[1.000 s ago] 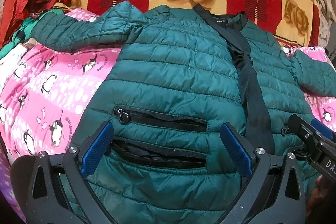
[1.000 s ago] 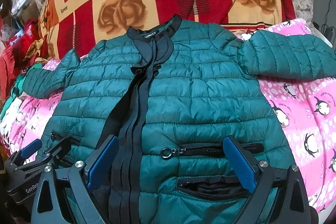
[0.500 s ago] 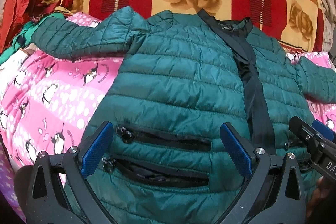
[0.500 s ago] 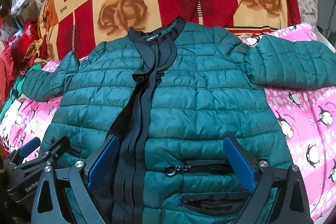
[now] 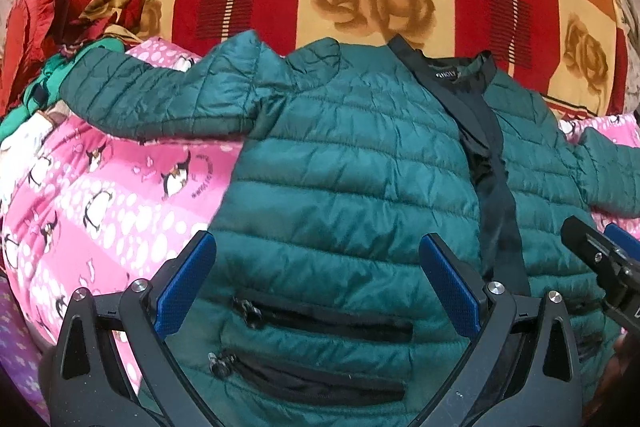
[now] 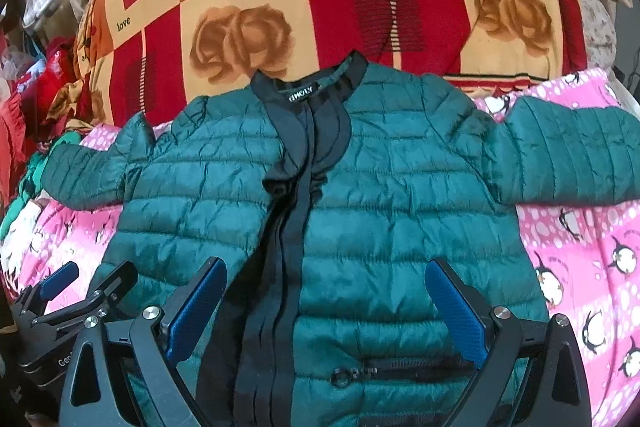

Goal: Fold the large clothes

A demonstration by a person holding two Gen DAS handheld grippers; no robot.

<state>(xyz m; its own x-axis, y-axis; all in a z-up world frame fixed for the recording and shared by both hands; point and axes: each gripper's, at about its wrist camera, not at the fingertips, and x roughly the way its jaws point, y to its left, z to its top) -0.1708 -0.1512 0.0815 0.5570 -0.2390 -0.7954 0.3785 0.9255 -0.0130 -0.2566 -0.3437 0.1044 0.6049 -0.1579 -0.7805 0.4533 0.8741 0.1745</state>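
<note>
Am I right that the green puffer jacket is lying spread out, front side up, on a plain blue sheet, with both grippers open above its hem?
Not quite. The green puffer jacket lies on a pink penguin-print sheet, not plain blue; the right wrist view shows it. The rest holds: front up, sleeves spread, left gripper and right gripper open over the lower part.

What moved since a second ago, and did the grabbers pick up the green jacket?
Both grippers, left and right, drew back toward the jacket's hem, so it sits lower in both views and the pockets slid toward the bottom edge. Nothing was grabbed: both stayed open. The jacket still lies spread flat, sleeves out, on the pink penguin sheet.
</note>
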